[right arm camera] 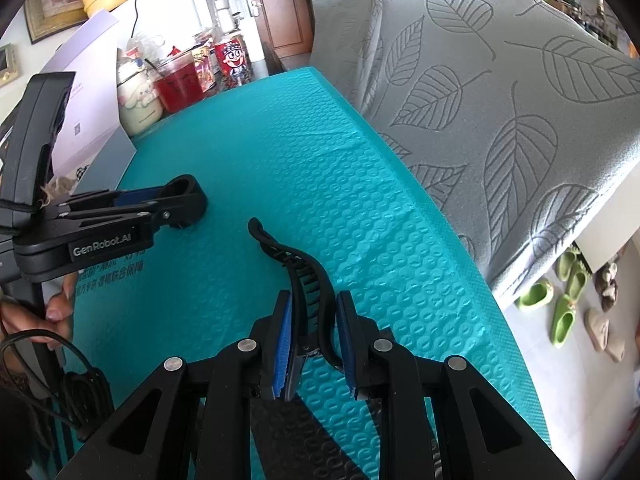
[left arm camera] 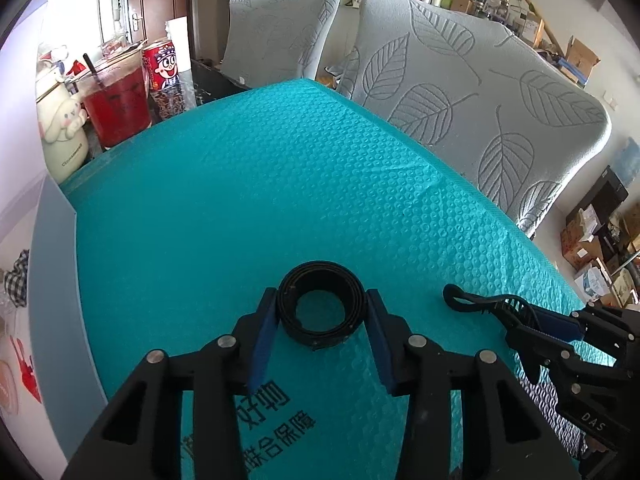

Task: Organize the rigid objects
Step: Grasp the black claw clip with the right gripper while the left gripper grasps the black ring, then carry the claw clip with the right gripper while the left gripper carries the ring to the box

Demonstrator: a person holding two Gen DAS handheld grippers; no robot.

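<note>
A black coiled ring (left arm camera: 288,312) lies on the teal bubble mat (left arm camera: 280,180). My left gripper (left arm camera: 322,293) straddles it, and both blue pads (left arm camera: 264,332) touch its sides, so it is shut on the ring. The right wrist view shows the same gripper (right arm camera: 182,200) at the left with the ring (right arm camera: 198,196) at its tips. A black hair claw clip (right arm camera: 280,248) sticks forward from my right gripper (right arm camera: 314,295), which is shut on it just above the mat. In the left wrist view that gripper (left arm camera: 516,314) and the clip (left arm camera: 464,300) sit to the right of the ring.
Two chairs with grey leaf-print covers (left arm camera: 480,100) stand along the mat's right edge. At the far left corner are a red drink cup (left arm camera: 116,108), a red can (left arm camera: 162,66) and a white rabbit jar (left arm camera: 64,136). A person's hand (right arm camera: 60,308) holds the left gripper. Green slippers (right arm camera: 560,312) lie on the floor.
</note>
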